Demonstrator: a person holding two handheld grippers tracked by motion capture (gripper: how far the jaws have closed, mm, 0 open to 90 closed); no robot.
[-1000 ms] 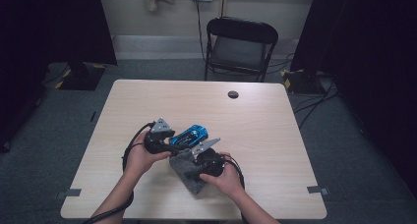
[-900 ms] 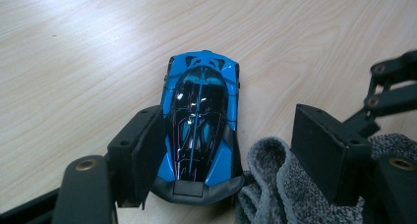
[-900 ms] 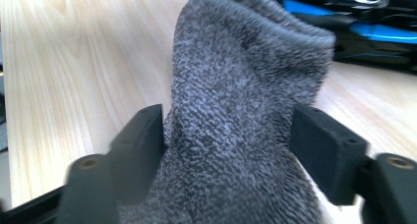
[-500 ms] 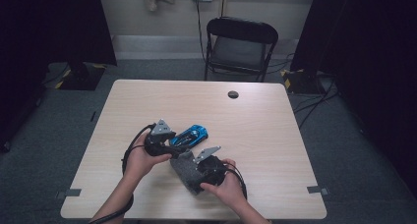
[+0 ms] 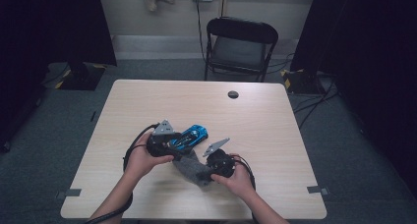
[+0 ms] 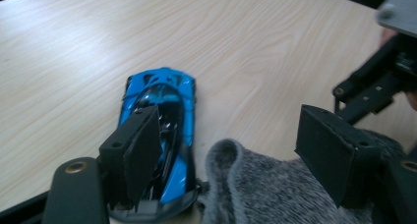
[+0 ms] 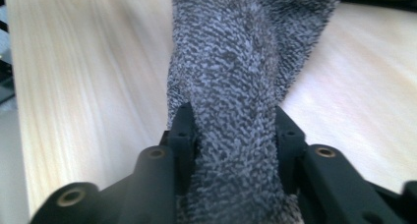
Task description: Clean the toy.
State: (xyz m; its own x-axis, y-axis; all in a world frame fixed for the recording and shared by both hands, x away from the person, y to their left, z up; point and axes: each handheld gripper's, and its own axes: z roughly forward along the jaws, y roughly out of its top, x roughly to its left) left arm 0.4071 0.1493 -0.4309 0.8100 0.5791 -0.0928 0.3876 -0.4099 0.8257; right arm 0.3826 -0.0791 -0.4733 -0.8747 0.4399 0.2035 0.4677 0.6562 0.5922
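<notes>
The grey sock [image 5: 193,166] lies at the table's near middle, its open cuff just beside the blue toy car [image 5: 189,136], which is not yet inside. The right gripper [image 7: 231,130] has just been closing and is clamped on the sock's fabric. The left gripper [image 6: 231,150] has its jaws apart over car and cuff, gripping neither. Judging by this, getting the car into the sock is left. A small dark disc [image 5: 233,94] sits far off; nothing blocks the way.

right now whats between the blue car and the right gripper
The grey sock. In the high view it stretches from beside the blue toy car to the right gripper, whose jaws have just been closing and now pinch it, as the right gripper view shows.
</notes>
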